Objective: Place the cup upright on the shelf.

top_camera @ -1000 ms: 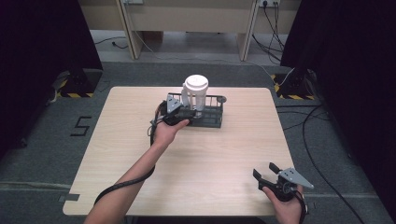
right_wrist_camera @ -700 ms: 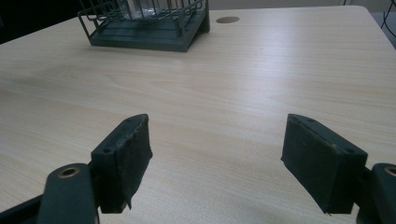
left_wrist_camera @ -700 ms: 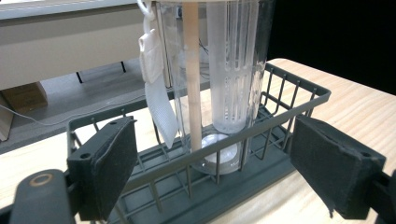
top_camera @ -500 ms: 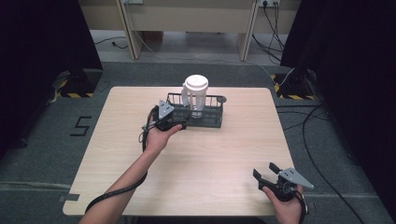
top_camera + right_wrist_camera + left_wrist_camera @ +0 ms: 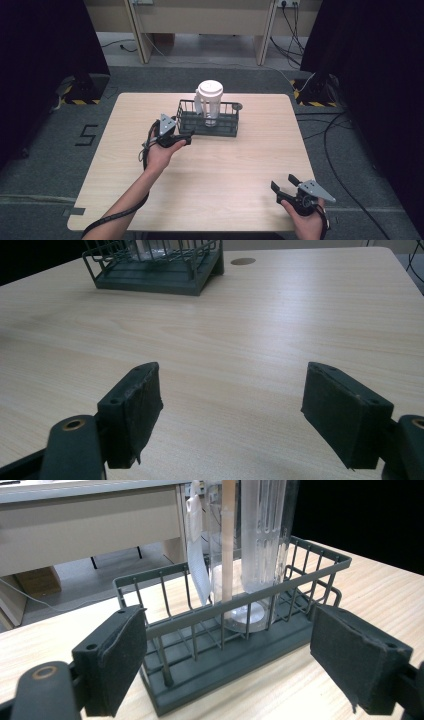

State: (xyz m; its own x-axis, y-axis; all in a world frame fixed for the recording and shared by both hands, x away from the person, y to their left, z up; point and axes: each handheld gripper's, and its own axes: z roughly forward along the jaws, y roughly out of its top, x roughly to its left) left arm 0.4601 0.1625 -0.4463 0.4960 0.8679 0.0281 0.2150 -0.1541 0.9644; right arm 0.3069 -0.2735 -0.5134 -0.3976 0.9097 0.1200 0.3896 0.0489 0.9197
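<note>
Nearby, floor numeral "5" (image 5: 88, 134), unlabelled pitcher (image 5: 209, 102), wire basket (image 5: 208, 125)

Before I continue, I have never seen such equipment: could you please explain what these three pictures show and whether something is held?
A person sits at a wooden table and holds a hand tool with two black jaws in each hand. The high view looks down from above: the left gripper is near a dark wire basket, the right gripper near the table's front edge. The other two pictures come from cameras riding on each gripper, looking between its own jaws. A clear jug with a white lid stands upright inside the basket. Both grippers are open and hold nothing.
</note>
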